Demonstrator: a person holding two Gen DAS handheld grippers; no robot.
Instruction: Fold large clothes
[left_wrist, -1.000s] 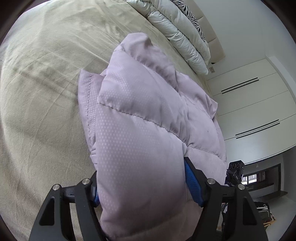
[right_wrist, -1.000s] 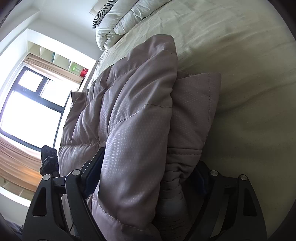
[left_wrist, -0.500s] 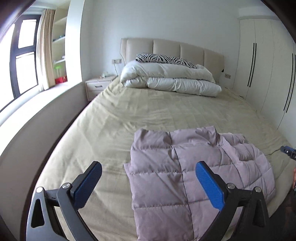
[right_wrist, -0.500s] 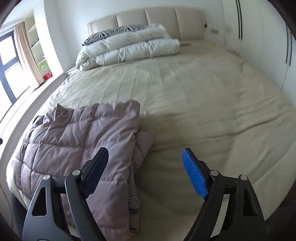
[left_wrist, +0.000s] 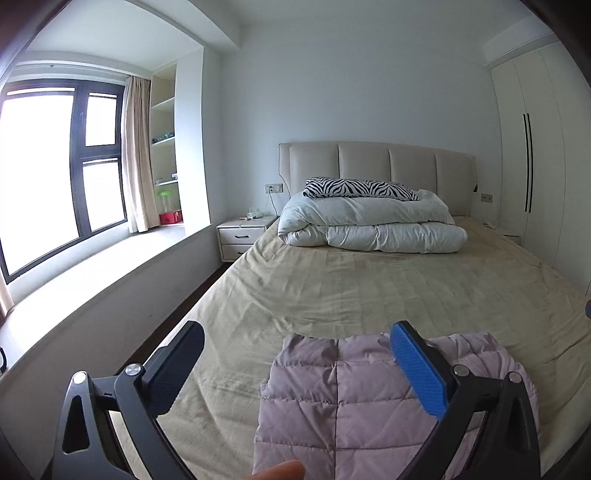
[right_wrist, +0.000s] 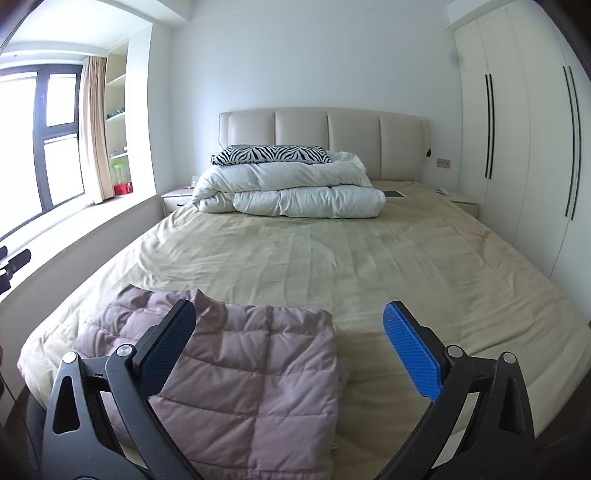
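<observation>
Room: you are looking along a bed (right_wrist: 332, 258) with a beige sheet toward a padded headboard (right_wrist: 325, 129), a window on the left and tall wardrobe doors on the right.
Far end: a white duvet (right_wrist: 295, 192) is lying rolled by the headboard with a zebra pillow (right_wrist: 273, 154) on top, well apart from your work.
Jacket: the mauve quilted jacket (right_wrist: 251, 369) is lying folded into a compact stack at the near edge of the bed, below both cameras.
Left tongs (left_wrist: 295, 373): they are standing wide apart with nothing gripped; the jaws have just been opening, and the jacket is showing beyond them, not pressed by the pads.
Right tongs (right_wrist: 291, 350): they are gaping wide as well and empty, having just been opening; the jacket is lying under the left finger only.
Progress: you are probably finishing, since the stack looks complete.
Risk: the padded layers are likely springing back, so the top fold may be creeping open.
Risk: the stack is sitting near the mattress edge, so a brush from a finger could be nudging it off.
Stray: a fingertip (left_wrist: 280, 472) is peeking into the left view's bottom edge.
</observation>
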